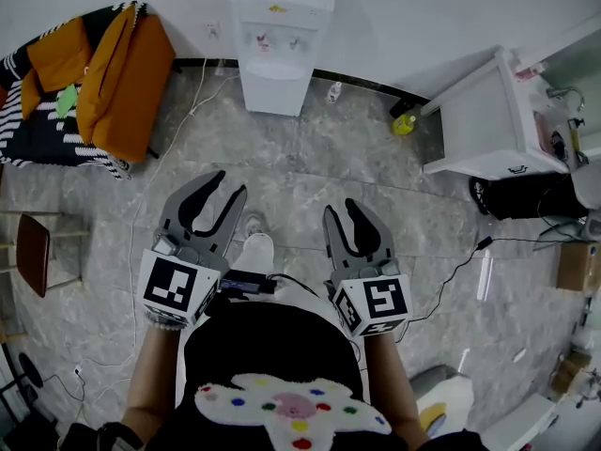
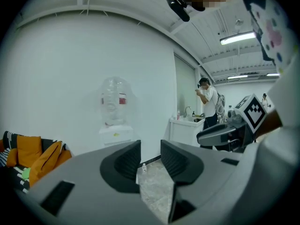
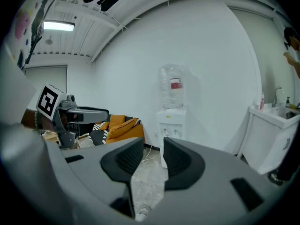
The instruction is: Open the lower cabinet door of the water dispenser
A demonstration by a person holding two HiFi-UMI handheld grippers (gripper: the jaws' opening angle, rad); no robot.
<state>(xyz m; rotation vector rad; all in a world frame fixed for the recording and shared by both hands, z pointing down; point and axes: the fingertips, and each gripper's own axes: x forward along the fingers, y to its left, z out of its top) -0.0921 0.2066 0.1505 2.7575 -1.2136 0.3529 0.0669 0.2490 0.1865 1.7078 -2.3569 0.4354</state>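
The white water dispenser (image 1: 280, 26) stands against the far wall, its lower cabinet door (image 1: 276, 90) shut. It shows in the left gripper view (image 2: 115, 134) with a clear bottle on top, and in the right gripper view (image 3: 170, 123) straight ahead. Both grippers are held out over the marble floor, well short of the dispenser. My left gripper (image 1: 230, 183) (image 2: 150, 150) is open with nothing between its jaws. My right gripper (image 1: 341, 207) (image 3: 153, 148) is open too, a narrow empty gap between its pads.
A striped sofa with orange cushions (image 1: 122, 73) is at the left, a chair (image 1: 33, 252) nearer. A white sink cabinet (image 1: 488, 120) stands at the right, a yellow bottle (image 1: 404, 125) and a small bottle (image 1: 334, 91) by the wall. Cables (image 1: 451, 280) cross the floor. A person (image 2: 208, 102) stands at the sink.
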